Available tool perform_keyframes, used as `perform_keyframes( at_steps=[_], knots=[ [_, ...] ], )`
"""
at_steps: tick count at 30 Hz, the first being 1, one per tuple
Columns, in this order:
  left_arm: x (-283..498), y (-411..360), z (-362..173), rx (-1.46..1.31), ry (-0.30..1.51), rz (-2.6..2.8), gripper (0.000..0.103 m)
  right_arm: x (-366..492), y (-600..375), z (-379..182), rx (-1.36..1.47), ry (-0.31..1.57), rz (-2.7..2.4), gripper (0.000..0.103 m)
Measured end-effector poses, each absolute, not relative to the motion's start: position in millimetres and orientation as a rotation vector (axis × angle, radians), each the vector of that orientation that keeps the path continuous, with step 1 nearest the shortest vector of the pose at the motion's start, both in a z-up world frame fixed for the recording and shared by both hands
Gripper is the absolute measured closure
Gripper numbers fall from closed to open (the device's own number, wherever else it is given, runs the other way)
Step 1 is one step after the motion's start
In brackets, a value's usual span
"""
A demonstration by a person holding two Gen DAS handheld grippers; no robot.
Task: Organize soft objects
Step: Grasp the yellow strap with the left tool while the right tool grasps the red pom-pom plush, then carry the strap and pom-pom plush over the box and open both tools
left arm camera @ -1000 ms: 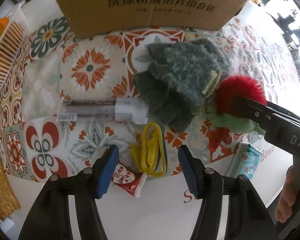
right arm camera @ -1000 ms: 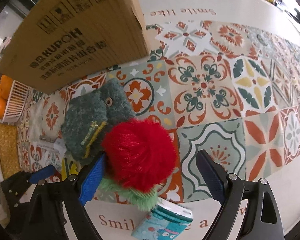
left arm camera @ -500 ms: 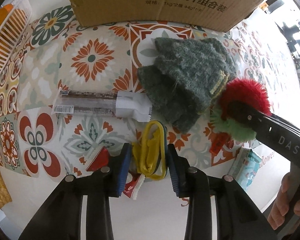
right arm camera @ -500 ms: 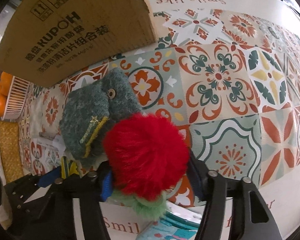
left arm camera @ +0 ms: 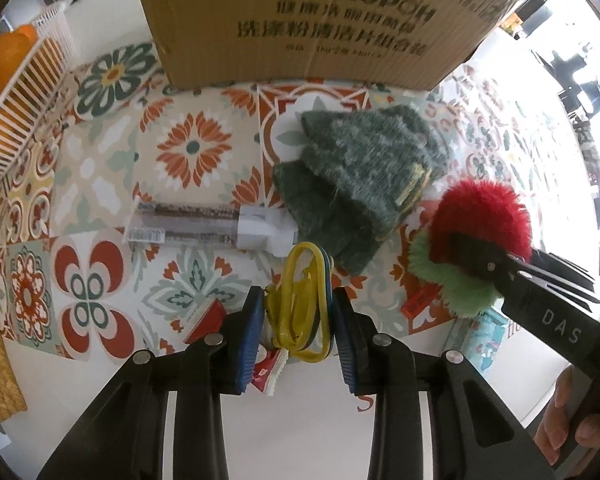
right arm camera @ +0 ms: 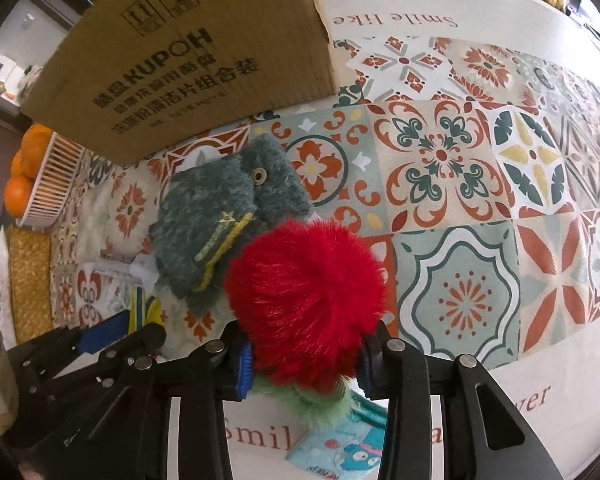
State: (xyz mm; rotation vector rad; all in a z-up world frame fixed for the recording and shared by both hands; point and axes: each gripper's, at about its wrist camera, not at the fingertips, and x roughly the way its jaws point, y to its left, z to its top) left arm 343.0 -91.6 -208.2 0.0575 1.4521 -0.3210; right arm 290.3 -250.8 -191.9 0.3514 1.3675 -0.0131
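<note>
Fluffy long-pile fur on the red pompom [right arm camera: 304, 300], green fuzz underneath. Nubby matt knit on the grey-green mitten [left arm camera: 364, 176], small metal snap. Glossy rubbery yellow bands [left arm camera: 300, 304]. Matt corrugated cardboard box [left arm camera: 320, 20]. Crinkly shiny plastic snack wrapper [left arm camera: 204, 226]. Smooth printed cloth on the surface [right arm camera: 460, 208]. Matt black plastic gripper [left arm camera: 296, 336], blue ribbed pads.

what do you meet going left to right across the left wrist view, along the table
white basket of oranges → long brown wrapped bar → yellow bands → green knit gloves → red and green pompom

Cardboard box [left arm camera: 320, 20] blocking far side
</note>
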Motion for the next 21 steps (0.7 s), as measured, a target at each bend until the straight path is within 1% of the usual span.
perform_keyframes(
  at_steps=[15, 21],
  knots=[
    [337, -80, -142, 0.074, 1.291, -0.344, 0.069, 274, -244, -137, 0.360, 1.251, -0.006, 0.064],
    [330, -72, -119, 0.072, 1.196, -0.329, 0.069, 270, -235, -111, 0.336, 1.193, 0.005, 0.064]
  ],
)
